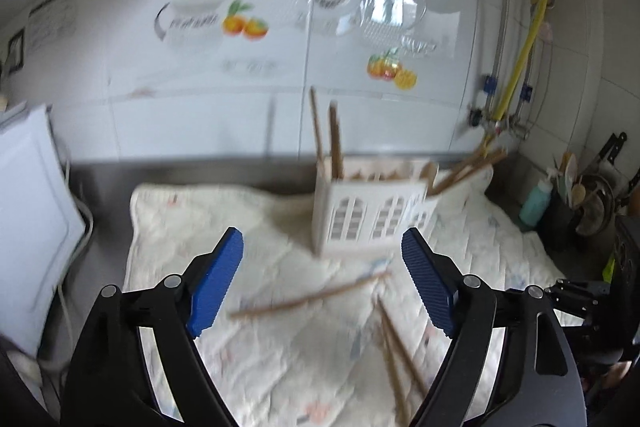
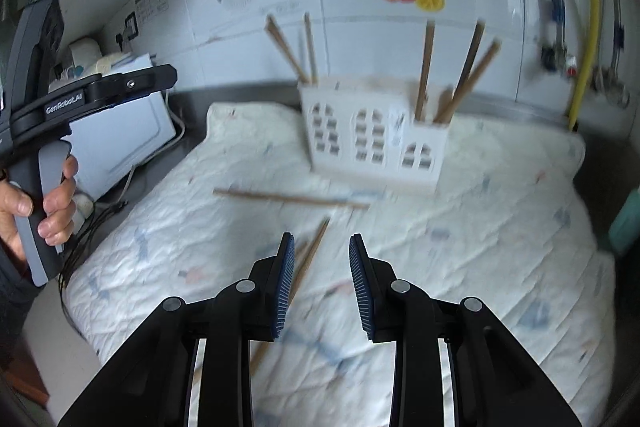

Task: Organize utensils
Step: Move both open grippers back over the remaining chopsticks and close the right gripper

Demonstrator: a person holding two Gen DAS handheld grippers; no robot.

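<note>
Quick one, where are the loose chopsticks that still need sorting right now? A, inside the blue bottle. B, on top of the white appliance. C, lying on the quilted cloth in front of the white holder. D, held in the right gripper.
C: the loose chopsticks lie flat on the quilted cloth, in front of the white holder.

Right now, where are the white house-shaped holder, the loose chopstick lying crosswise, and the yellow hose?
White house-shaped holder (image 2: 372,143): right wrist view, front wall.
Loose wooden chopstick lying crosswise (image 2: 288,198): right wrist view, mid-shaft.
Yellow hose (image 1: 524,55): left wrist view, middle stretch.
</note>
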